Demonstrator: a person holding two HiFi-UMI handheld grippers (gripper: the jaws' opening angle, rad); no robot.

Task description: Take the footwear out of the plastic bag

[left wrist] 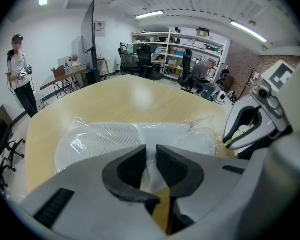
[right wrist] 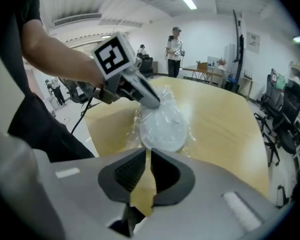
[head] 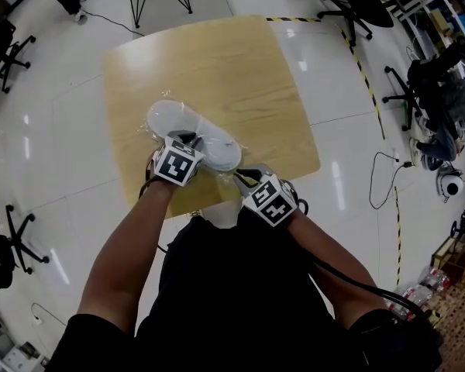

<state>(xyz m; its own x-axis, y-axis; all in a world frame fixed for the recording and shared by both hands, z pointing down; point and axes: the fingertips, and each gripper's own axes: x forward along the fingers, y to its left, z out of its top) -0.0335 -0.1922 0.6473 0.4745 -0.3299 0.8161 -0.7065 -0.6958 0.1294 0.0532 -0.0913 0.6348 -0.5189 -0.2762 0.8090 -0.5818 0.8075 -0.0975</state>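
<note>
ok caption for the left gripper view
left tool pinching the clear plastic bag around a white shoe on a wooden table

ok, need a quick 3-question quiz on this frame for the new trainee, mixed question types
1. True or false: the footwear is already out of the plastic bag.
2. What sits between the tongs of the left gripper? A) film of the plastic bag B) a cable C) nothing
3. Fill in: the bagged footwear lies on a ___ table.

Key
1. False: clear film still wraps it.
2. A: the left gripper view shows film pinched in the narrow gap.
3. Wooden.
</note>
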